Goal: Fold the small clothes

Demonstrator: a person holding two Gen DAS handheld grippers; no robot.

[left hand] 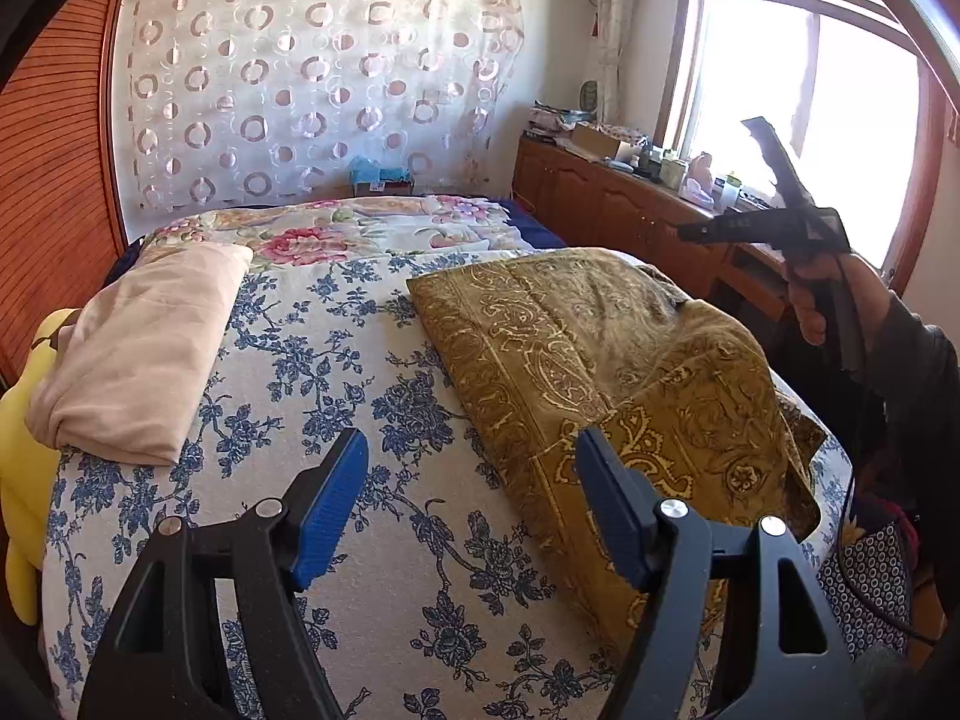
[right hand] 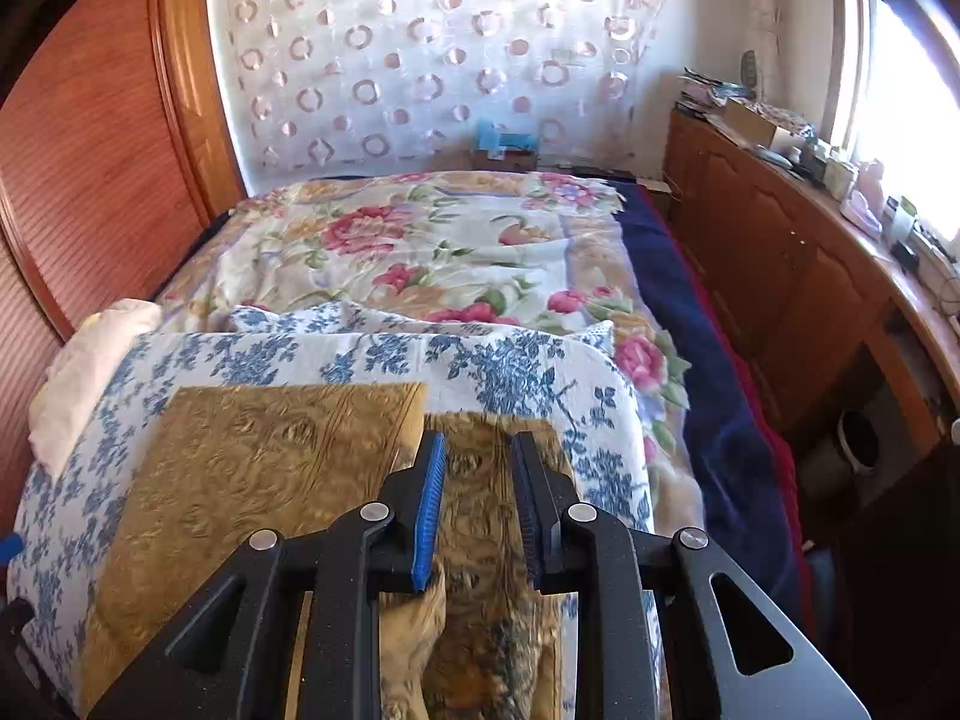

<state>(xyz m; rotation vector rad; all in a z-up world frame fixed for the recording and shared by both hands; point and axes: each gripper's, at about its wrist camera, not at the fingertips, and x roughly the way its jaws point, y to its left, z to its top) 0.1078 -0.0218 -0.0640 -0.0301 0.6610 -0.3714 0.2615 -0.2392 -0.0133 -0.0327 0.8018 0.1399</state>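
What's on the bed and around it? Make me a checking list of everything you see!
Surface: bed with a blue-flowered cover.
Job's things: gold patterned cloth lying partly folded on the right; pink folded cloth lying on the left.
Clutter: yellow soft toy at the bed's left edge.
Grippers: left gripper open above the bed, holding nothing; right gripper narrowly open above the gold cloth, nothing seen pinched.
Cables: a dark cable hangs at the right.
Surroundings: dotted curtain, wooden cabinet with small items, bright window.
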